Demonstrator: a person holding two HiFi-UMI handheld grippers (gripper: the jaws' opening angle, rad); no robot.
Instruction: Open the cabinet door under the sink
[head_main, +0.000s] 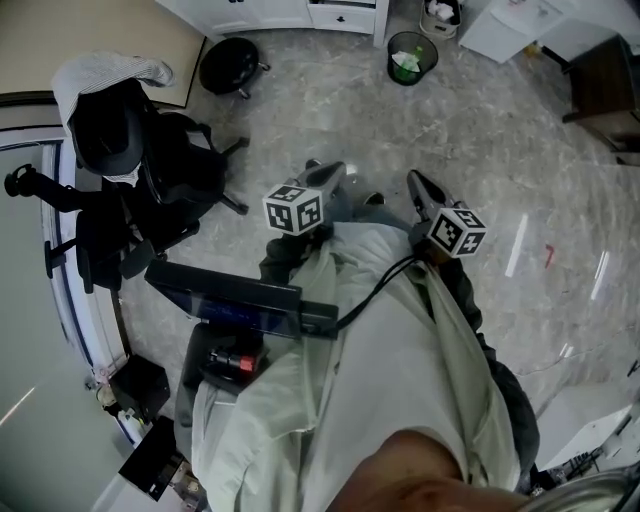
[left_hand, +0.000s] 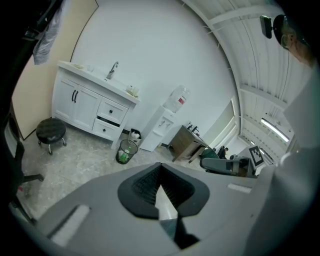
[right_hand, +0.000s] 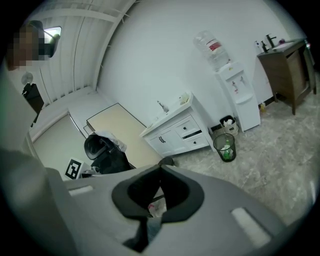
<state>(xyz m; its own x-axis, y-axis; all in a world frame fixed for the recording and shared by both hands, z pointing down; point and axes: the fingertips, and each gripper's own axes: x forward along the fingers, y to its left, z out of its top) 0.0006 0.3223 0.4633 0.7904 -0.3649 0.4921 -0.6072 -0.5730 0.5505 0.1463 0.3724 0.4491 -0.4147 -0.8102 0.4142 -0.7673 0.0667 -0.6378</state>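
With both grippers held low before the person's body, I read the left gripper (left_hand: 160, 172) as fully closed, jaws together with nothing between them. I read the right gripper (right_hand: 160, 175) the same: jaws together, empty. The sink cabinet (left_hand: 82, 102) stands against the far white wall, well apart from both grippers, with its two doors shut. A mesh waste bin (left_hand: 126, 151) stands just right of it. A black stool (left_hand: 51, 131) stands near its left end.
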